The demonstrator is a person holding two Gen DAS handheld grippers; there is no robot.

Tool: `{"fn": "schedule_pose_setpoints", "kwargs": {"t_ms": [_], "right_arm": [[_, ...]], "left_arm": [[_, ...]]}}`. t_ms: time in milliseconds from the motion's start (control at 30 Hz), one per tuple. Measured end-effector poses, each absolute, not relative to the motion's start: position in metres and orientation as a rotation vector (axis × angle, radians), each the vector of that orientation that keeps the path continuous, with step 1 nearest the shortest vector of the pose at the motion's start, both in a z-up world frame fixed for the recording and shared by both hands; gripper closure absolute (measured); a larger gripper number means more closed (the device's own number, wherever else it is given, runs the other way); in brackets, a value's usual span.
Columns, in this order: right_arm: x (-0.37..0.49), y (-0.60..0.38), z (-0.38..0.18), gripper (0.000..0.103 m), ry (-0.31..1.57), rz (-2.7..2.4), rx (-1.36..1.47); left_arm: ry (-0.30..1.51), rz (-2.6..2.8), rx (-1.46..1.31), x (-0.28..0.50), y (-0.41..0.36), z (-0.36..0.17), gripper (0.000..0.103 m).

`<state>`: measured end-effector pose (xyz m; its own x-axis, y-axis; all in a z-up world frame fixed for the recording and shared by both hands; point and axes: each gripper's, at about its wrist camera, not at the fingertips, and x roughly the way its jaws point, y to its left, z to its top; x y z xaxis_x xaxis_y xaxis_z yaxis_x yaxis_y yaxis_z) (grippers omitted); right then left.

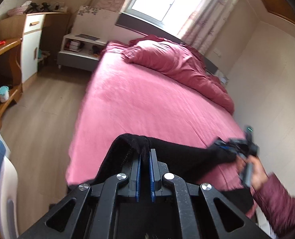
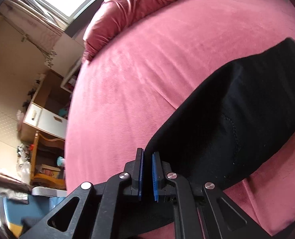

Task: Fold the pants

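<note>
Black pants (image 1: 179, 155) stretch across the near end of a pink bed (image 1: 147, 99). My left gripper (image 1: 145, 152) is shut on a bunched end of the pants and holds it up off the sheet. My right gripper (image 1: 227, 145) shows at the right in the left wrist view, at the other end of the pants. In the right wrist view the right gripper (image 2: 148, 155) has its blue pads close together at the edge of the pants (image 2: 237, 109). Cloth runs under the fingers; I cannot see any between the pads.
A pink duvet and pillow (image 1: 177, 59) lie heaped at the bed's far end by the window. A white nightstand (image 1: 77, 53) and a wooden desk with cabinet (image 1: 27, 45) stand left of the bed. Wood floor (image 1: 43, 119) runs along the left. A wall is on the right.
</note>
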<state>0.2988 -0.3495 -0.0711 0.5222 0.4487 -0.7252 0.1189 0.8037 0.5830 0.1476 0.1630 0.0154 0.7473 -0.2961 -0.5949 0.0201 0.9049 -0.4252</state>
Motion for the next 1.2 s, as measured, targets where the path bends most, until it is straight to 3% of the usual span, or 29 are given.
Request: {"fn": "schedule_pose_setpoints", "kwargs": {"t_ms": [200, 367, 733, 1067, 1200], "right_arm": [[0.242, -0.363, -0.016, 0.095, 0.851, 0.372, 0.665], [0.188, -0.365, -0.006, 0.095, 0.818, 0.454, 0.633], [0.076, -0.36, -0.068, 0.095, 0.978, 0.483, 0.557], [0.037, -0.341, -0.132, 0.096, 1.151, 0.429, 0.455], [0.035, -0.342, -0.145, 0.096, 1.176, 0.405, 0.438]], "left_arm": [[0.767, -0.102, -0.474, 0.218, 0.204, 0.026, 0.096], [0.763, -0.115, -0.463, 0.213, 0.2, 0.025, 0.096], [0.731, -0.143, -0.513, 0.074, 0.203, -0.018, 0.096], [0.969, -0.04, -0.599, 0.003, 0.201, -0.122, 0.094], [1.006, -0.003, -0.777, -0.016, 0.216, -0.144, 0.078]]}}
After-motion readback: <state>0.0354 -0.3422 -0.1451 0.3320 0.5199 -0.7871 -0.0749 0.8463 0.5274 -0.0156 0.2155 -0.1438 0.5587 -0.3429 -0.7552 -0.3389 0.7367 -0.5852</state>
